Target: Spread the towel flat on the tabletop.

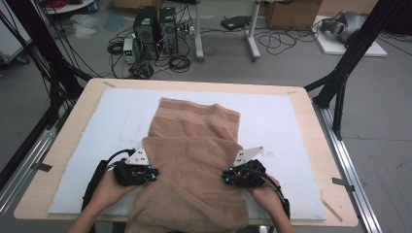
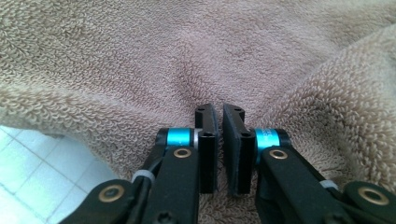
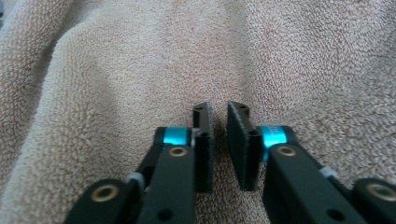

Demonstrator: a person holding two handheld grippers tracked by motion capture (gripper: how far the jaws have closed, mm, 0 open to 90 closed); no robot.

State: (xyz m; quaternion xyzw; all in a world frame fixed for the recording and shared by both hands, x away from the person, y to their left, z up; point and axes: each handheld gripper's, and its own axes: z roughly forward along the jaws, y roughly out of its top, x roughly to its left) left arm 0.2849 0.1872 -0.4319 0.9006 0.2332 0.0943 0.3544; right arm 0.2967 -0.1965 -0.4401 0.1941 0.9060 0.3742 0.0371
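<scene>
Both the left gripper (image 1: 144,171) and right gripper (image 1: 232,175), jaws nearly closed with no cloth pinched, press a half-folded tan towel (image 1: 192,165) on the worktop (image 1: 301,121); smoothing should run evenly outward along the fold.

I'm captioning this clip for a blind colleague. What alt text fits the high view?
A tan towel lies lengthwise on a white-topped table, its near end hanging over the front edge. A person's hands press the left gripper and the right gripper against the towel's two side edges. Computers and cables sit on the floor beyond.
</scene>
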